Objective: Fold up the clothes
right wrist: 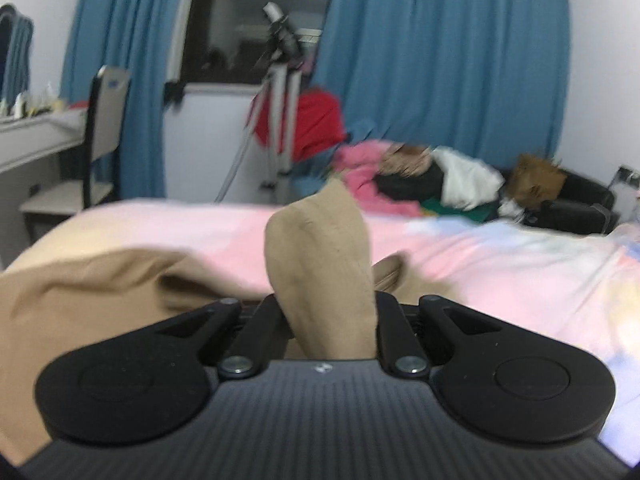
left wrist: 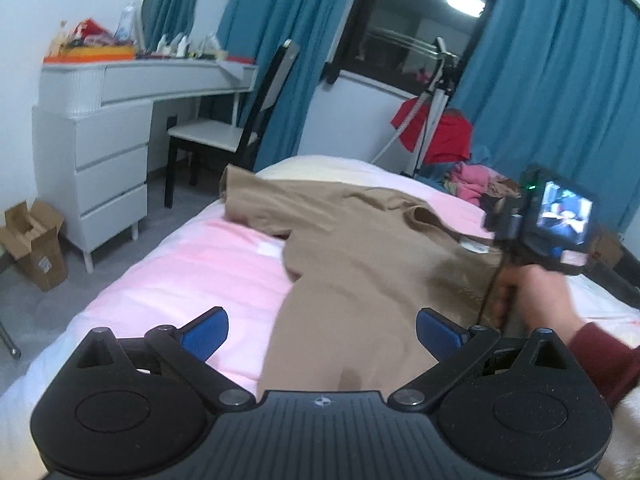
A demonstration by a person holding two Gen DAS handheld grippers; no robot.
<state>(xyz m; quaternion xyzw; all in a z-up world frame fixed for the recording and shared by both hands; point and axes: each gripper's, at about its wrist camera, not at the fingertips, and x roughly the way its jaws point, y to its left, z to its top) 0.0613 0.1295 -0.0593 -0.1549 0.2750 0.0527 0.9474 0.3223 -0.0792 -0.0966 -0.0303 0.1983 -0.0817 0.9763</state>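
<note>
While the tan garment (left wrist: pixel 360 248) lies spread across the pink bed (left wrist: pixel 192 264), your right gripper (right wrist: pixel 326 312) pinches a raised fold of it and your left gripper (left wrist: pixel 322 330) hovers spread wide above its near end.

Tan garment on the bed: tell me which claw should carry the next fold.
Right. The right claw is already shut on a bunched edge of the tan garment, so it can likely drag that edge across. The left claw hangs open above the fabric, gripping nothing.
</note>
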